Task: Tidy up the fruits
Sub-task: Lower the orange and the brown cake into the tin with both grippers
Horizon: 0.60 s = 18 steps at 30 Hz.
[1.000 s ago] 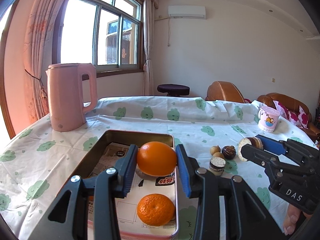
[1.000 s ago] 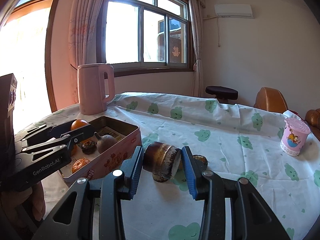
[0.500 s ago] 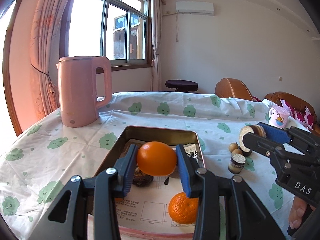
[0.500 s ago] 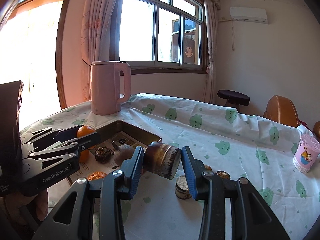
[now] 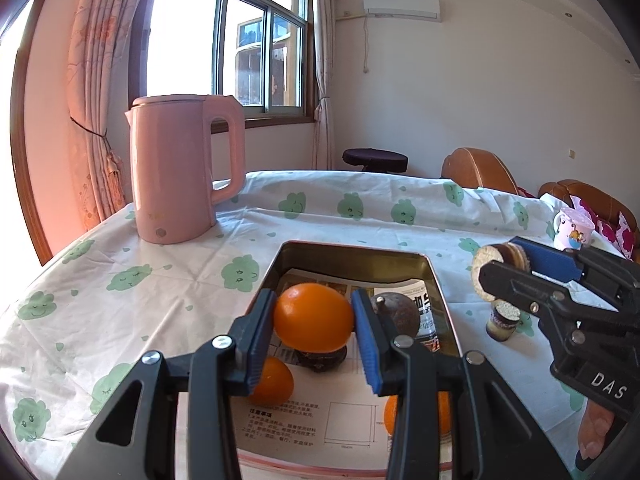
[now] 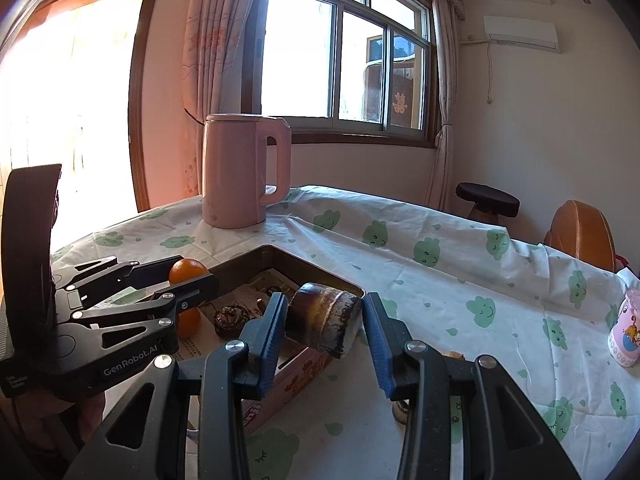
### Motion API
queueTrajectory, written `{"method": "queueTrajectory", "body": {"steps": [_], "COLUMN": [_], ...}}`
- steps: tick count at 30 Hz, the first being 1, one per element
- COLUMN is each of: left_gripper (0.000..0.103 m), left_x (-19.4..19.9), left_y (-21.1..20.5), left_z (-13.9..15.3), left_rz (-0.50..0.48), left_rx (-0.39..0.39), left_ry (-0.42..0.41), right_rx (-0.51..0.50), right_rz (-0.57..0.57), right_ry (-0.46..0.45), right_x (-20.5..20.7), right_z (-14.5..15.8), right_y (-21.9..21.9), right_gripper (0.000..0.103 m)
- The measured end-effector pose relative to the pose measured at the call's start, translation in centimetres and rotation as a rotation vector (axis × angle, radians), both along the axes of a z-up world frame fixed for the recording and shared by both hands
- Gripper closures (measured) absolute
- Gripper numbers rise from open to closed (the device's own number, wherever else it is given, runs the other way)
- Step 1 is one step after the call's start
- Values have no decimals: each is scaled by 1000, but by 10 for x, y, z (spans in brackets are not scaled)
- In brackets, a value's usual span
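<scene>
Metal tin (image 5: 352, 255) on bench, paper-lined: holds two oranges (image 5: 272, 380), a dark round fruit (image 5: 396, 312), a dark ridged one. Left gripper (image 5: 314, 338) jaws clamp an orange (image 5: 314, 317) above tin. Right gripper (image 6: 322, 330) jaws grip a brown cut chunk (image 6: 324, 320) by the tin's corner.

Held in my left gripper (image 5: 314, 324), black frame with blue pads: one bright orange fruit (image 5: 313, 317); held in my right gripper (image 6: 323, 326), same black and blue: one dark brown cut piece (image 6: 322, 320) with a pale, cream-speckled face. Beneath them: a tin (image 5: 352, 254), dull gold inside and pink with red print outside, lined with white black-printed paper, on a white tablecloth (image 5: 160, 280) patterned with green smiling clouds. Also noted: a plain pale pink kettle (image 5: 180, 168).
</scene>
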<state>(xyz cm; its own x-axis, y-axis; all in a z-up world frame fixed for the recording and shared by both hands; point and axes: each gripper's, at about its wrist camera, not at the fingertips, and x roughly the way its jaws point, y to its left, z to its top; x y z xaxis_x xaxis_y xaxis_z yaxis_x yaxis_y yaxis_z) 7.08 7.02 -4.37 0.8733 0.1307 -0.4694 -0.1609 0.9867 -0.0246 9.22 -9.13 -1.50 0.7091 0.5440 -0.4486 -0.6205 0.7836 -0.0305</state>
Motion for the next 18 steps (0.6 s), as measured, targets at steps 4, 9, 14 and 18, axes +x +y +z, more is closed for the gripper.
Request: {"method": "queueTrajectory", "body": {"steps": [4, 9, 14, 18], "left_gripper": [62, 62, 62, 62], "left_x": [2, 7, 13, 19], "left_y": [5, 14, 18, 20], "left_z": [-1, -3, -4, -4], "left_rz": [5, 7, 7, 7], "left_rx": [2, -16, -12, -4], "left_ry": [11, 36, 52, 61], "right_rx": [-5, -12, -24, -32], "right_rz": [14, 30, 45, 59], "right_ry": [12, 26, 41, 54], "right_x": [1, 3, 4, 3], "right_z": [-3, -8, -13, -17], "right_y": [9, 21, 31, 38], "right_gripper": [62, 61, 61, 61]}}
